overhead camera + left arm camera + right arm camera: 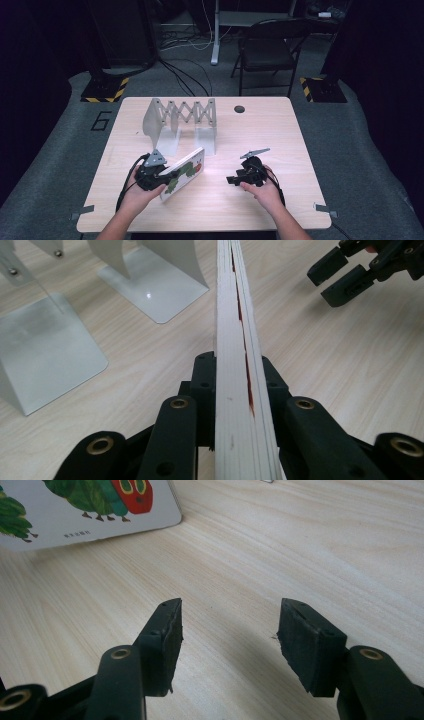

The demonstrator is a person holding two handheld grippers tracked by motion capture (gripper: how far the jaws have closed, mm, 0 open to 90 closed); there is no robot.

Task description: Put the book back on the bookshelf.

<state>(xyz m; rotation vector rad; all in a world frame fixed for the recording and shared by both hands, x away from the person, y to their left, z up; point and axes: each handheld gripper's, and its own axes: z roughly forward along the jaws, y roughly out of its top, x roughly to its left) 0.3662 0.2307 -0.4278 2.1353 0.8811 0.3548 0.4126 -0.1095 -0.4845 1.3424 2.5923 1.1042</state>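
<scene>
L gripper (235, 390) clamps book (235, 315) on edge, spine toward rack (181, 120).

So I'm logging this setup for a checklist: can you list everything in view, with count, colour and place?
Picture book: one, white cover with a green and red caterpillar, near left of the table, clamped on edge.
Bookends on a scissor rack: one set, white-grey, far left of the table.
Table: one, light wood, centre.
Folding chair: one, black, on the floor beyond the table.
Left gripper: one, black, jaws shut on the book.
Right gripper: one, black, jaws open above bare tabletop.
Hands: two, at the near edge.
</scene>
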